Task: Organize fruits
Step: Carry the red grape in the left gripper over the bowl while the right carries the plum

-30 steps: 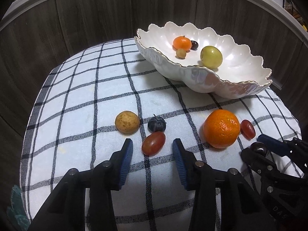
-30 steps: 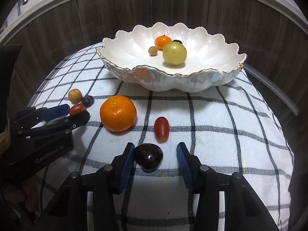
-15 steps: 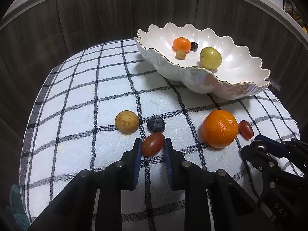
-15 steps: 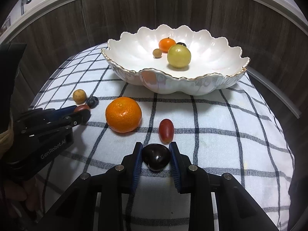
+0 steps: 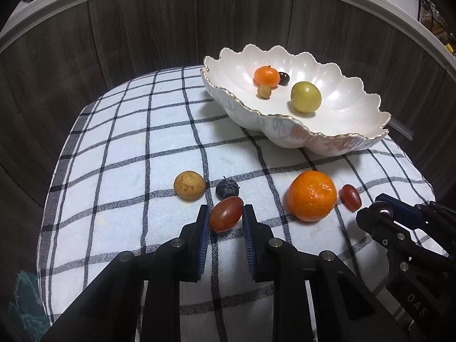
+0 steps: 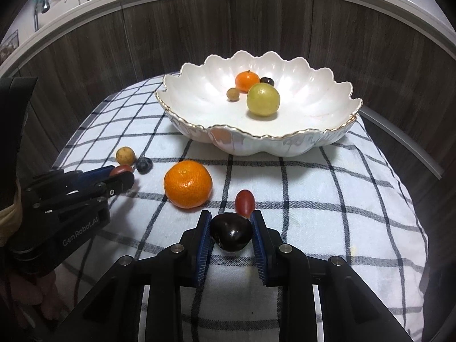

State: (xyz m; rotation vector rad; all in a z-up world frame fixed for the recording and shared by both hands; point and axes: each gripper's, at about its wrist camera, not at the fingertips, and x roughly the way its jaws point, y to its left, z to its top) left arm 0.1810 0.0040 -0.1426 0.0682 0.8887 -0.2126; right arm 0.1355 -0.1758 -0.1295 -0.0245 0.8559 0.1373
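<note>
Left gripper [image 5: 225,219] clamps the red grape tomato [image 5: 226,213] (blueberry [image 5: 226,188] just beyond its tips). Right gripper [image 6: 231,231] clamps the dark plum [image 6: 231,231], large orange [image 6: 188,183] ahead-left.

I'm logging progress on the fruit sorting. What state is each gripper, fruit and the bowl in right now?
Left gripper: shut on red grape.
Right gripper: shut on dark plum.
Big orange: loose on cloth.
Second red grape: on cloth.
Blueberry: on cloth.
Tan fruit: on cloth.
Bowl: upright, four fruits inside.
</note>
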